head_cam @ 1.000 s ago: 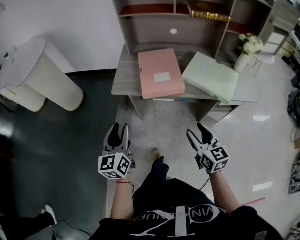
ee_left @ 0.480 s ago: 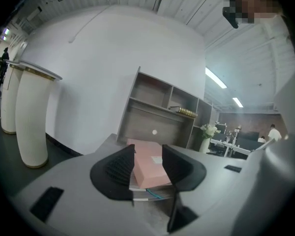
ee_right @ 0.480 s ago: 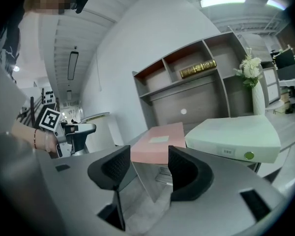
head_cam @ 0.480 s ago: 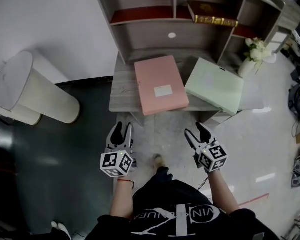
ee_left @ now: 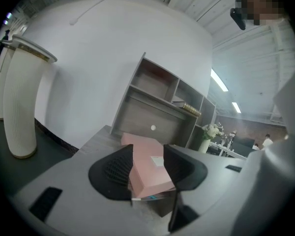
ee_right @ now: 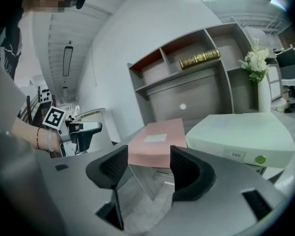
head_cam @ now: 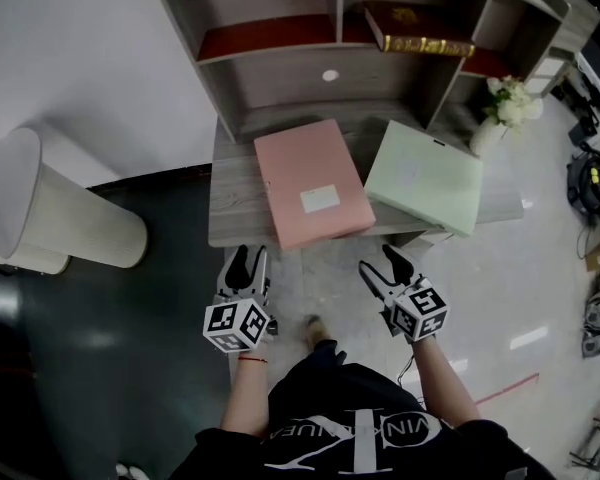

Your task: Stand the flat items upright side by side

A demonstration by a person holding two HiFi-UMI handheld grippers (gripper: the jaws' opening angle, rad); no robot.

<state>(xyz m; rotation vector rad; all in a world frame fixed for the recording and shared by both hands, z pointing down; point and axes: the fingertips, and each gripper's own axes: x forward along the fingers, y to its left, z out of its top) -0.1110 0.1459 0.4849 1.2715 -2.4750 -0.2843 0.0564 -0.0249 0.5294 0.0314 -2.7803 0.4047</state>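
The pink folder (head_cam: pixel 310 183) and, to its right, the green folder (head_cam: pixel 425 176) lie flat on the worktop (head_cam: pixel 230 208), seemingly overhanging its near edge. My left gripper (head_cam: pixel 247 256) stands narrowly parted and my right gripper (head_cam: pixel 378 260) has just been opening, both empty. A clumsy nudge could tip either folder off.

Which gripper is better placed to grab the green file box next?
Right. The right gripper, jaws just opening and empty, sits nearest the green file box; the left gripper lines up with the pink file box instead.
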